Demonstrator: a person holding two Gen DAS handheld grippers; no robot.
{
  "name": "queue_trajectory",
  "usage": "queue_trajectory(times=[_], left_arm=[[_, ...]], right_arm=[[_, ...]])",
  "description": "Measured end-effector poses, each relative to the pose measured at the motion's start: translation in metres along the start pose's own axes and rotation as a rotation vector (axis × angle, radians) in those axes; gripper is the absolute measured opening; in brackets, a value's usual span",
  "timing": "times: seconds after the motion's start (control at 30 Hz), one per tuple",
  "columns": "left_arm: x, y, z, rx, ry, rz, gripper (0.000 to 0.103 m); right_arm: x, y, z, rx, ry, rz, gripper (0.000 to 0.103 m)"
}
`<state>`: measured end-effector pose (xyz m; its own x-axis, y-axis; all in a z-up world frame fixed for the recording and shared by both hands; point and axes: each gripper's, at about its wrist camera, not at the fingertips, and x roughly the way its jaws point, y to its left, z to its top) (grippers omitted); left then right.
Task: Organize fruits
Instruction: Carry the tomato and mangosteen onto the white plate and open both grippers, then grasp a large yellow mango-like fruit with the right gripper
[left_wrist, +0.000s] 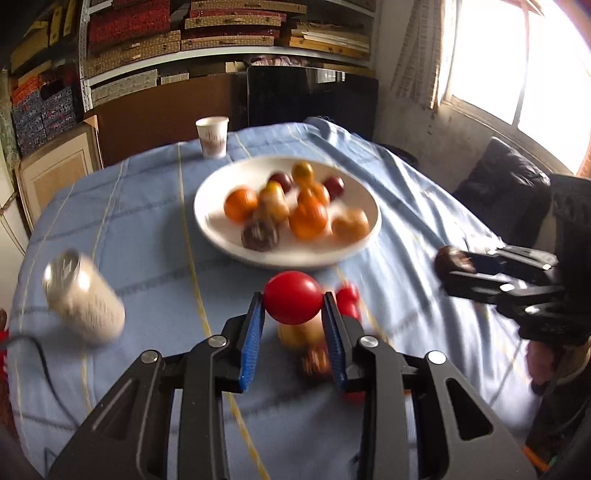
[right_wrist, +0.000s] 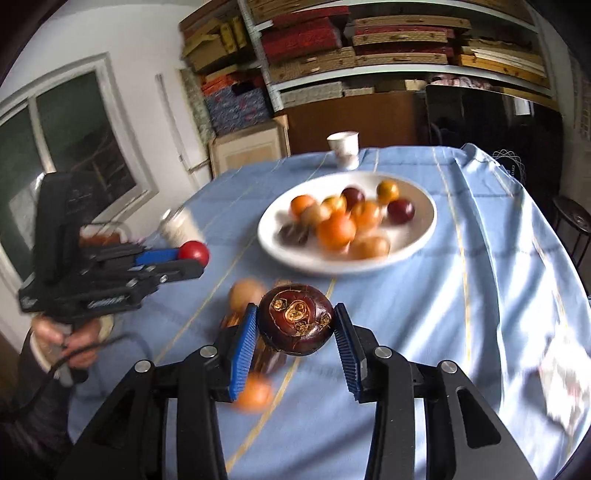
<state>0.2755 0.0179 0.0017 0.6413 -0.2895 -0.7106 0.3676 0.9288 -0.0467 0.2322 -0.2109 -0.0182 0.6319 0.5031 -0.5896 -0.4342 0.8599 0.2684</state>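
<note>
Shelving (left_wrist: 229, 33) stacked with woven red and tan flat boxes fills the back wall, with a bright window (left_wrist: 517, 62) to one side. Below it, a table draped in a pale blue cloth (left_wrist: 140, 221) with thin yellow and blue stripes carries a shallow white plate (left_wrist: 354, 243), round and smooth-rimmed, holding orange, yellow and dark red fruits. Behind the plate stands a white paper cup (left_wrist: 212, 136); a pale metal can (left_wrist: 83, 297) stands nearer, at the cloth's edge. Left gripper (left_wrist: 293, 306): its blue ribbed pads clamp a glossy, smooth red fruit (left_wrist: 293, 296) above the cloth, short of the plate. Right gripper (right_wrist: 295, 325): its pads pinch a dark brown, rounded water chestnut (right_wrist: 295, 319) with rough tan scars on its crown. Several loose fruits, blurred, lie on the cloth beneath both grippers.
</note>
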Motion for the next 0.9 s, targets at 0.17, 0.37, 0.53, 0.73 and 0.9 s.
queue_trajectory(times=[0.17,0.37,0.53,0.73,0.9], left_arm=[[0.046,0.011,0.049,-0.017,0.046,0.058,0.031],[0.088,0.017,0.065,-0.034,0.095,0.072,0.045],[0.065,0.018,0.061,-0.092,0.009,0.106,0.098],[0.021,0.024,0.014,-0.145,-0.062,0.124,0.098],[0.011,0.043,-0.025,-0.25,-0.056,0.183,0.098]], right_arm=[[0.051,-0.023,0.034,0.056,-0.011,-0.025,0.042],[0.094,-0.038,0.045,0.088,0.018,0.005,0.047],[0.07,-0.031,0.046,0.013,-0.031,0.035,0.065],[0.04,-0.017,0.023,-0.095,-0.003,0.09,0.068],[0.039,-0.014,-0.002,-0.057,0.099,0.17,0.068]])
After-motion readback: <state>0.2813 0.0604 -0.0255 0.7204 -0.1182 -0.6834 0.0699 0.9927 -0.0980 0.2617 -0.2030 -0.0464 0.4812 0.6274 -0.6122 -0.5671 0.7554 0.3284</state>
